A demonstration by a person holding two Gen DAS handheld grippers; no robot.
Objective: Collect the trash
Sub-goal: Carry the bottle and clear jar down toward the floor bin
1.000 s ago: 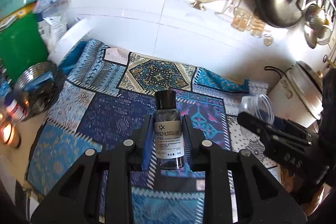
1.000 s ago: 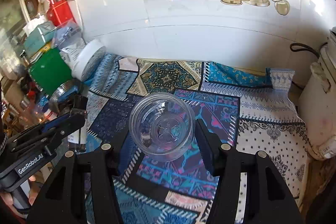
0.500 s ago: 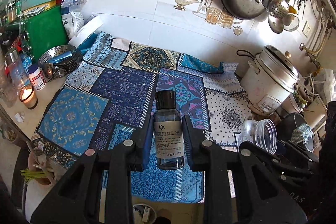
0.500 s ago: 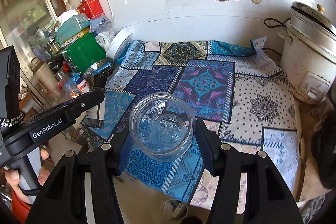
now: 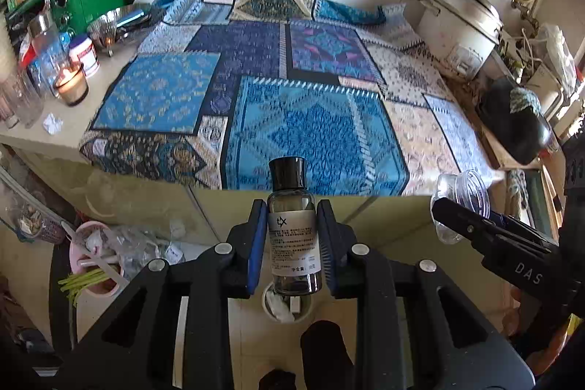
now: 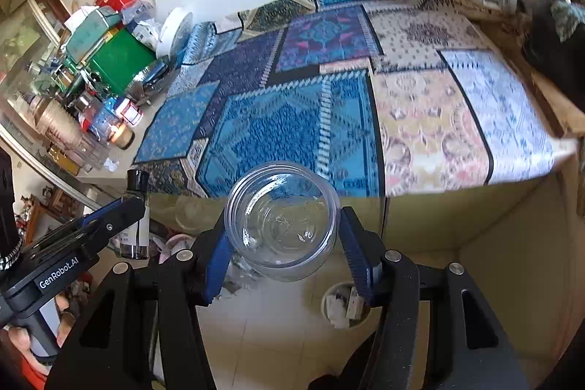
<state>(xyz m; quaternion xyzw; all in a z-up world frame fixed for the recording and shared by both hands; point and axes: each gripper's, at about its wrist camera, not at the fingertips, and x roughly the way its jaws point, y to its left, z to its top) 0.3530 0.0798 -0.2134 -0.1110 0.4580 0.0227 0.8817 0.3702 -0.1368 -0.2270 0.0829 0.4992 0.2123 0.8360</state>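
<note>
The left gripper (image 5: 291, 243) has its fingers (image 5: 256, 243) clenched on a small dark-capped bottle (image 5: 294, 240); the right gripper (image 6: 283, 236) grasps a clear plastic jar (image 6: 281, 225), mouth toward the camera. Both pieces look collected but not yet dropped. Just below the fingers, on the floor, stands a small round trash bin (image 6: 342, 306), the likely target. Beyond the fingertips runs the counter (image 5: 120, 189) edge with its patterned cloth (image 5: 310, 134); open floor lies between, clutter to the left.

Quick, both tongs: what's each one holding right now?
Left tongs: shut on the small dark bottle.
Right tongs: shut on the clear plastic jar.
</note>
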